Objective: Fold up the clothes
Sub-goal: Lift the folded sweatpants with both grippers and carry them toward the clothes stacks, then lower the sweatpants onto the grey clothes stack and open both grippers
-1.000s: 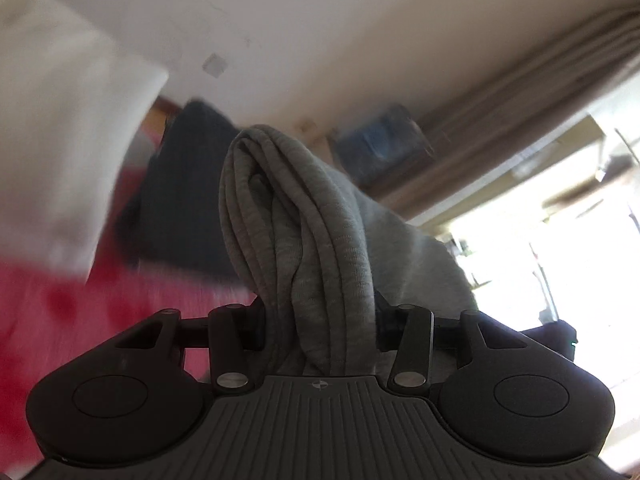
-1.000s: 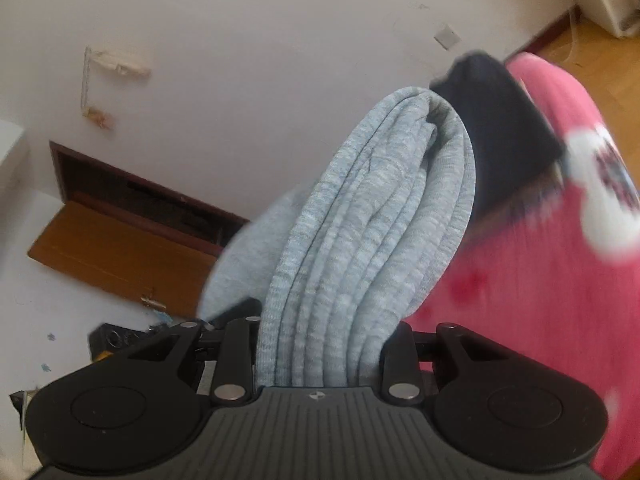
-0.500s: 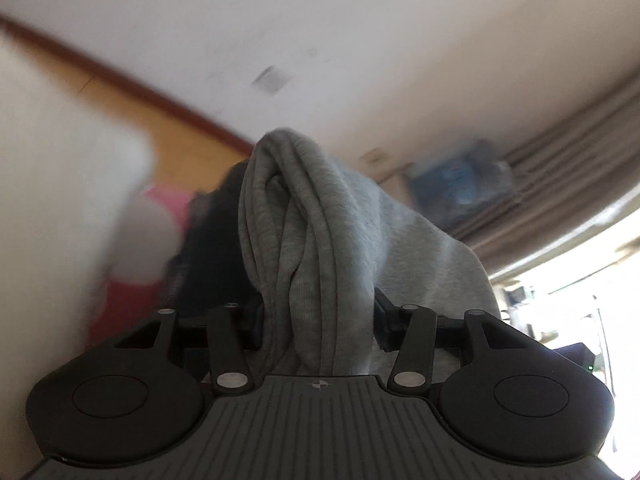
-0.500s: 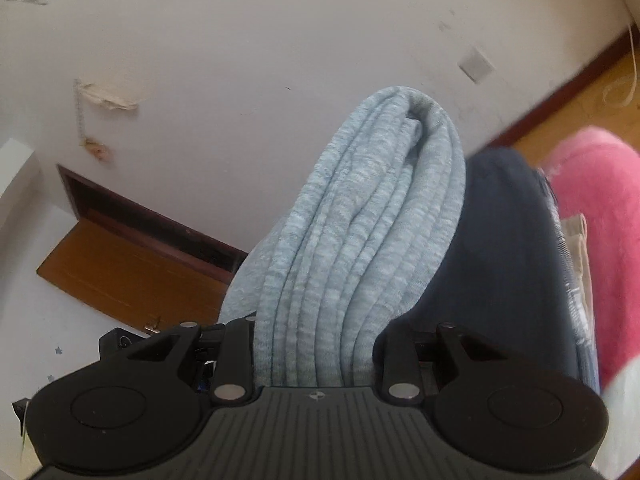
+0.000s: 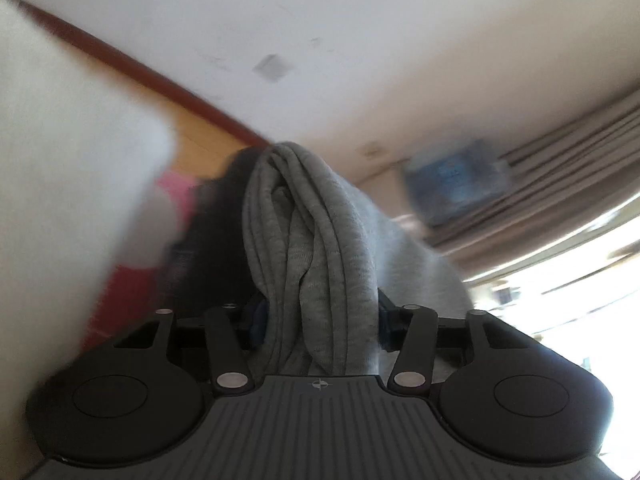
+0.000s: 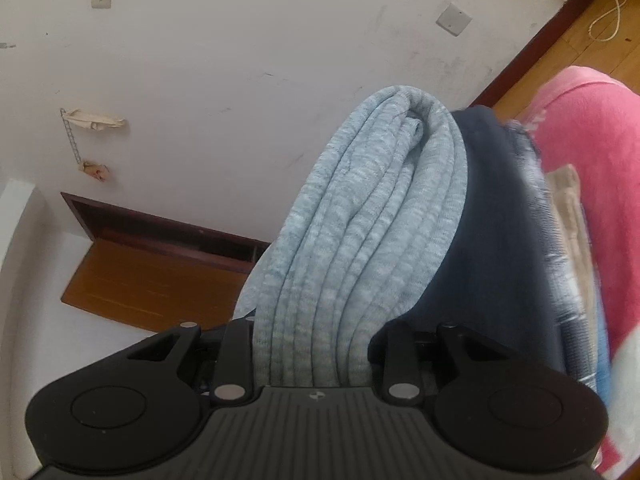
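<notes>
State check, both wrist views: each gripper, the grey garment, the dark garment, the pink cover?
Left gripper: opening, bunched grey garment between its jaws.
Right gripper: shut on the grey garment.
Grey garment: bunched in folds, held at two points.
Dark garment: lying behind it.
Pink cover: spread out.

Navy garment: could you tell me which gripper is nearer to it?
Right, likely. Right gripper, gripping the grey garment, lies alongside the navy garment; left gripper, jaws opening around the grey garment, has it farther ahead.

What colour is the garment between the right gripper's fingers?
Light heathered grey-blue garment, seen best in the right wrist view.
</notes>
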`<move>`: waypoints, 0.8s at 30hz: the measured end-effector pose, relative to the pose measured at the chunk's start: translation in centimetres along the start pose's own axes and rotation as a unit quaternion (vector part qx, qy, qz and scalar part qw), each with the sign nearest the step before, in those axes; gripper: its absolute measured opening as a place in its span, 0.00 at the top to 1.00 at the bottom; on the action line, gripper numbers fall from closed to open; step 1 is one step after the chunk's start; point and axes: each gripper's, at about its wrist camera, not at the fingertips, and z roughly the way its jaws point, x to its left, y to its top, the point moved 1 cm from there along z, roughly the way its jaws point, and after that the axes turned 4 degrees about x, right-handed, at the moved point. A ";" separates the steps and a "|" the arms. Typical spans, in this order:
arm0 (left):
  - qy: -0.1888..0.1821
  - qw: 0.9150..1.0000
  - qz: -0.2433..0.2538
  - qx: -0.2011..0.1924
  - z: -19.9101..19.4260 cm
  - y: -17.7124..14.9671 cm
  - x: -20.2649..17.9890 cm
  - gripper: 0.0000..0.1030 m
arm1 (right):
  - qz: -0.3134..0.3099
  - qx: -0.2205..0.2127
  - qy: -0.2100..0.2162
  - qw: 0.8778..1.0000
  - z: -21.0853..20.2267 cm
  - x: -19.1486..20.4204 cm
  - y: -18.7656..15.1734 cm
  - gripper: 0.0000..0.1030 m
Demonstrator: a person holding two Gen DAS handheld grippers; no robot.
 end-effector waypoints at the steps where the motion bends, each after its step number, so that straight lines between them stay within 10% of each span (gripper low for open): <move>1: 0.020 1.000 0.005 0.005 0.8 -0.2 0.1 0.40 | 0.000 -0.002 -0.008 1.000 0.3 -0.9 -0.1 0.67; 8: 0.016 0.999 0.018 -0.046 -2.9 -1.0 -0.2 0.38 | 0.030 -0.012 0.008 0.999 -1.4 -4.2 0.2 0.52; 14: 0.051 0.977 0.169 -0.116 -7.4 -4.8 -5.3 0.38 | -0.053 -0.121 -0.057 0.990 -8.5 -0.2 0.2 0.52; 18: 0.088 0.934 0.327 -0.114 -6.5 -10.8 -9.8 0.39 | -0.199 -0.144 -0.089 0.965 -7.6 4.2 0.1 0.59; 24: 0.136 0.915 0.370 -0.083 -0.8 -16.6 -9.0 0.40 | -0.351 -0.078 -0.233 0.903 -1.4 2.5 -1.4 0.81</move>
